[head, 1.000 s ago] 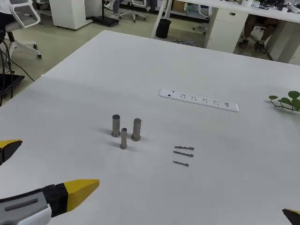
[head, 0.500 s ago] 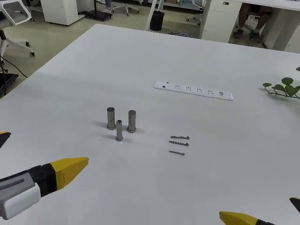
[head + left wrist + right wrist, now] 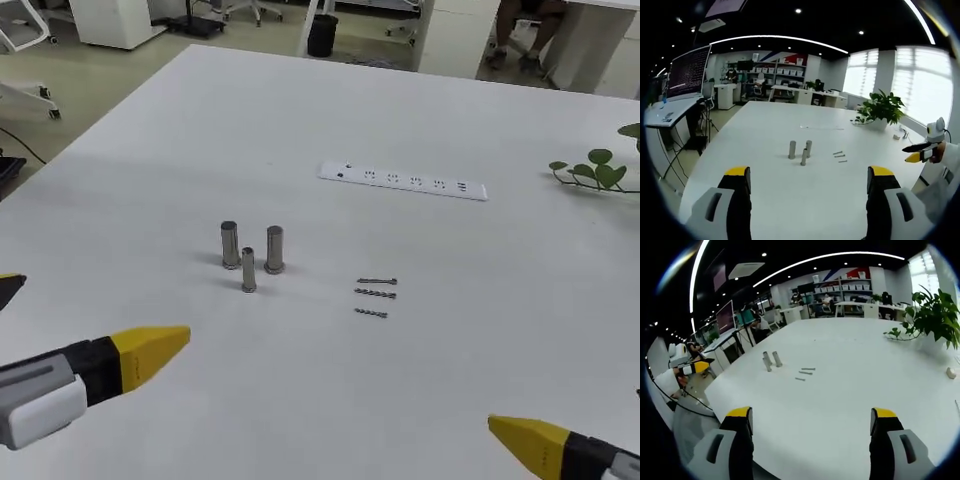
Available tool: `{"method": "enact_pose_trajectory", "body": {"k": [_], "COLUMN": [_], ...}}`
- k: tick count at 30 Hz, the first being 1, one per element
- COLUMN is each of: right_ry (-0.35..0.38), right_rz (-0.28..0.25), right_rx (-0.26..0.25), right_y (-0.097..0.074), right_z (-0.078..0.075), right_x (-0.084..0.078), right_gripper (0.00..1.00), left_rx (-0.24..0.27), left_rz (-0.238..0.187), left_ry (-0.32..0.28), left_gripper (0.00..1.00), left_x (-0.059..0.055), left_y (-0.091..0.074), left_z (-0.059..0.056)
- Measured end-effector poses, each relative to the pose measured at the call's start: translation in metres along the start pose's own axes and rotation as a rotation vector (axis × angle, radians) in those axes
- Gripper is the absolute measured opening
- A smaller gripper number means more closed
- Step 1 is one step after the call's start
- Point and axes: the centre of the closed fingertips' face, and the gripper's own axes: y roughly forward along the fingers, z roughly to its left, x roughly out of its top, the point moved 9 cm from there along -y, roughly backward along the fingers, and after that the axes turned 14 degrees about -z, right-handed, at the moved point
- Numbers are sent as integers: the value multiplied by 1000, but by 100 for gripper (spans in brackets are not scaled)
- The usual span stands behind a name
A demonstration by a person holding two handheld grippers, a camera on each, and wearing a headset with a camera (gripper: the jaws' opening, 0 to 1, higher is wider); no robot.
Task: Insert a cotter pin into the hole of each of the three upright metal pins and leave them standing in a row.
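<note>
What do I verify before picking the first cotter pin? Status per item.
1. Left gripper open, nothing held: ok.
2. Right gripper open, nothing held: ok.
3. All three metal pins standing upright: ok.
4. Metal pins in a row: not ok, they stand in a tight triangle.
5. Three cotter pins lying apart from each other on the table, beside the metal pins: ok.
6. Which way each metal pin's hole faces: cannot tell, too small in every view.
</note>
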Motion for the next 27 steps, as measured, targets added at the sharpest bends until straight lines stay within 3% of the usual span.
{"method": "enact_pose_trajectory", "body": {"k": [9, 16, 27], "right_ry": [-37, -73, -81], "right_rz": [7, 31, 50], "right_rx": [11, 29, 26], "right_y": [3, 9, 9], "right_z": [7, 14, 15], "right_x": [2, 5, 9], "right_gripper": [97, 97, 95], "left_rx": [-42, -61, -104], "left_rz": [38, 32, 75], "left_ry": [-3, -12, -11], "left_gripper": [98, 99, 98], "left_x": [-8, -10, -17], "left_y": [0, 2, 15], "left_z": [0, 2, 7]}}
